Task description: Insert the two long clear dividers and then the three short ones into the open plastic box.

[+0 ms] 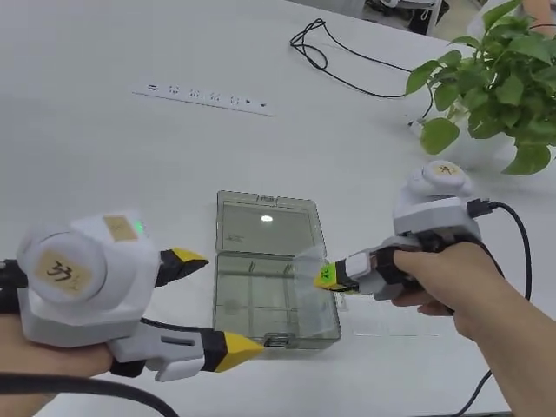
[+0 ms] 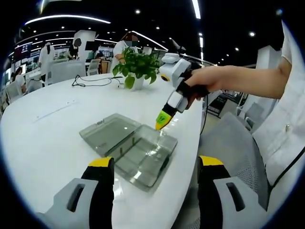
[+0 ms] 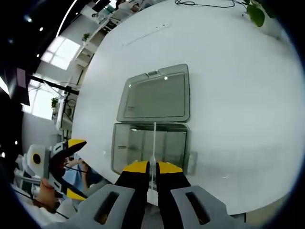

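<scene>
The open clear plastic box [image 1: 228, 323] lies on the white table, with its lid [image 1: 266, 222] folded back on the far side. Faint lines of clear dividers show inside its base [image 3: 125, 149]. My right gripper [image 1: 327, 277] is at the base's right rim, shut on a thin clear divider [image 3: 154, 143] that I see edge-on, pointing over the base. The same gripper [image 2: 163, 118] hovers over the box [image 2: 107, 132] in the left gripper view. My left gripper [image 1: 221, 304] stands open at the box's left side with nothing between its jaws [image 2: 156, 162].
Loose clear dividers [image 1: 382, 328] lie on the table right of the box. A white power strip [image 1: 204, 95] and a black cable [image 1: 347, 61] are at the back, and a potted plant [image 1: 495, 78] at the back right. The table's near edge runs just below the box.
</scene>
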Tool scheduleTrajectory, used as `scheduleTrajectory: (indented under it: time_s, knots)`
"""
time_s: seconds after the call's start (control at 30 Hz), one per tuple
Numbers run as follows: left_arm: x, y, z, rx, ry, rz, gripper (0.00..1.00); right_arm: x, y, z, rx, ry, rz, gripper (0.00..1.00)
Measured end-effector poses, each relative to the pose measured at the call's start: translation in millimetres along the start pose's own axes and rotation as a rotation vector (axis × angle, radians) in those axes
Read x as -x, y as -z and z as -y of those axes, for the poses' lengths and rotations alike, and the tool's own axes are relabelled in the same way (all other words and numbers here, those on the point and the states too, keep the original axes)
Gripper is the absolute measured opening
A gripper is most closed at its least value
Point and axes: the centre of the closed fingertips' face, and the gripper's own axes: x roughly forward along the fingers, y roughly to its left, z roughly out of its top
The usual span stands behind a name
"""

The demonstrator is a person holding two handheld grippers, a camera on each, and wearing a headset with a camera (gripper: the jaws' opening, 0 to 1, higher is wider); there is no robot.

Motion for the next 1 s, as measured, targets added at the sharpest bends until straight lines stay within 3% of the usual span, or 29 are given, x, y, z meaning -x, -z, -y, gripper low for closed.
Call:
scheduleTrajectory:
  time_s: [0.63, 1.0]
  knots:
    - [-1.3, 1.7, -1.0, 0.027, -0.003, 0.001, 0.70, -11.7, 9.6, 1.5, -0.003, 0.028, -0.002, 0.06]
    - [-1.7, 1.9, -0.7, 0.034, -0.004, 0.003, 0.70, -15.3, 1.7, 10.8, -0.007, 0.030, -0.005, 0.06]
